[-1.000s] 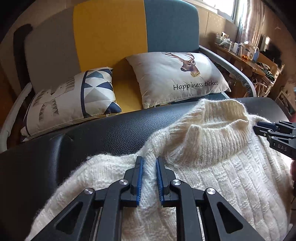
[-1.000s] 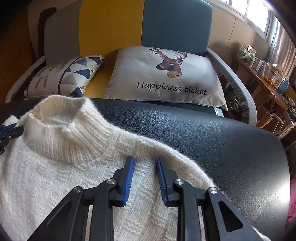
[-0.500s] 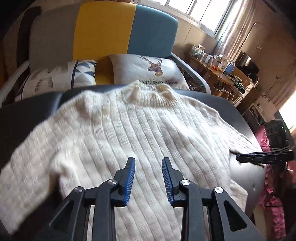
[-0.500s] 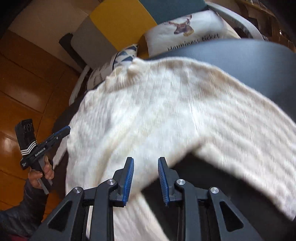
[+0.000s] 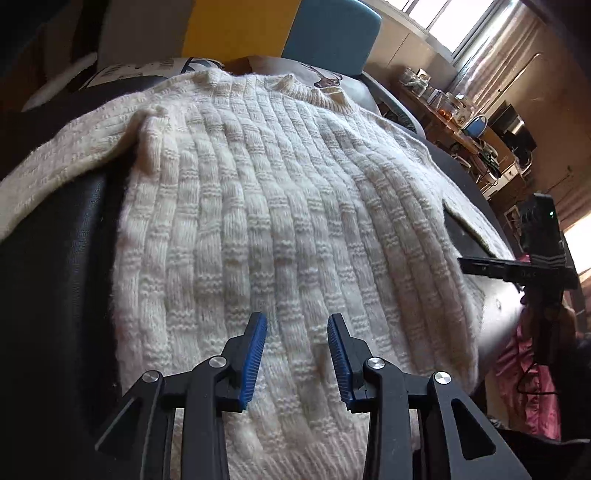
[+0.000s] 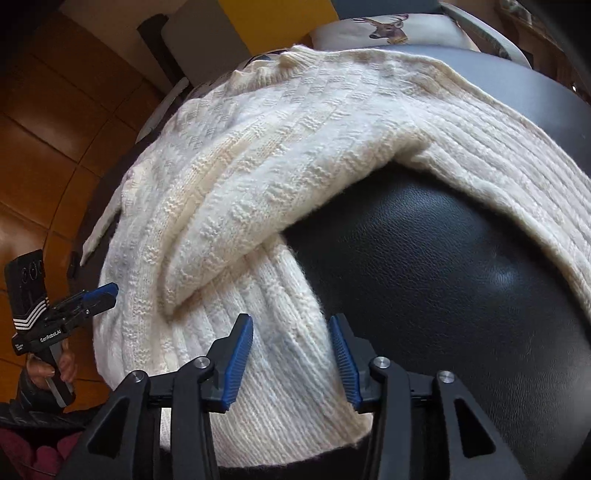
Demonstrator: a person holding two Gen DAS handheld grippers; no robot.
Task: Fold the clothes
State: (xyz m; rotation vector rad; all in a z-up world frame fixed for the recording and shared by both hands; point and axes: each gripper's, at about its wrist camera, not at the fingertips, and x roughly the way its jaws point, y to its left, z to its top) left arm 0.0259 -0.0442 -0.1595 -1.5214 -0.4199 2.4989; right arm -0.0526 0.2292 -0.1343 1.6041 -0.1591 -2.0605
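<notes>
Hem end first: both grippers hang over the near edge of the black leather surface (image 6: pixel 443 266), angled down at the cream knit sweater (image 5: pixel 280 206) spread front-up there. Left gripper (image 5: pixel 297 354) sits over the lower body panel near the hem, jaws partway apart and opening, blue pads (image 5: pixel 253 360) clear of the knit, nothing gripped. Right gripper (image 6: pixel 291 356) is over the ribbed hem corner at the near right edge, jaws opening too; fabric lies below the gap but the pads do not look pressed on it, so no hold.

Sweater lies flat probably so it can be folded as a whole. Its right sleeve (image 6: pixel 498 173) runs off toward the right edge with bare leather showing between sleeve and body; the left sleeve (image 5: pixel 55 162) drapes toward the left edge. Collar (image 5: pixel 284 83) points to the far edge. Looks like both tools are lining up to pinch the hem corners, my guess.

Beyond the far edge: deer-print cushion (image 6: pixel 388 31) and a triangle-pattern cushion (image 5: pixel 155 68) on a grey, yellow and teal sofa (image 5: pixel 236 29).
</notes>
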